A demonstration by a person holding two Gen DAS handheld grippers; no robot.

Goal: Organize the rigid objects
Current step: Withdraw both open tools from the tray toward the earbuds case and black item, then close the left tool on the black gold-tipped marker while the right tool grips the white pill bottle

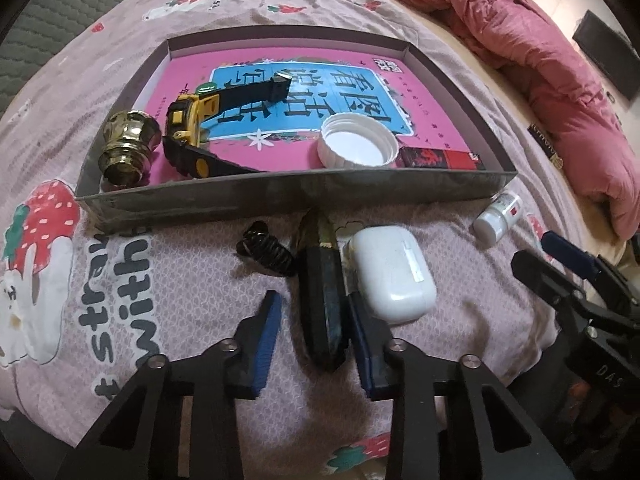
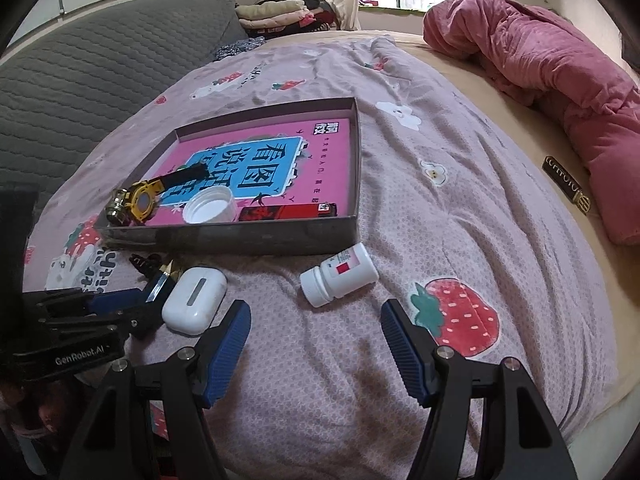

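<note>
Tray [image 1: 280, 196] holds four items; your open left gripper [image 1: 312, 344] straddles the dark pen [image 1: 320, 300], earbud case [image 1: 394, 274], pill bottle [image 2: 340, 274] left; right gripper [image 2: 316, 344] open, empty

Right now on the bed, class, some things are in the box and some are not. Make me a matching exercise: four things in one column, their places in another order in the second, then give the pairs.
Things
1. white bottle cap
2. pill bottle
3. white earbud case
4. brass knob

Places
A. on the bedspread, just right of the left tongs
B. in the box, left front corner
C. in the box, near the front wall, beside a red pack
D. on the bedspread, ahead of the open right tongs

Pairs: 1-C, 2-D, 3-A, 4-B
</note>
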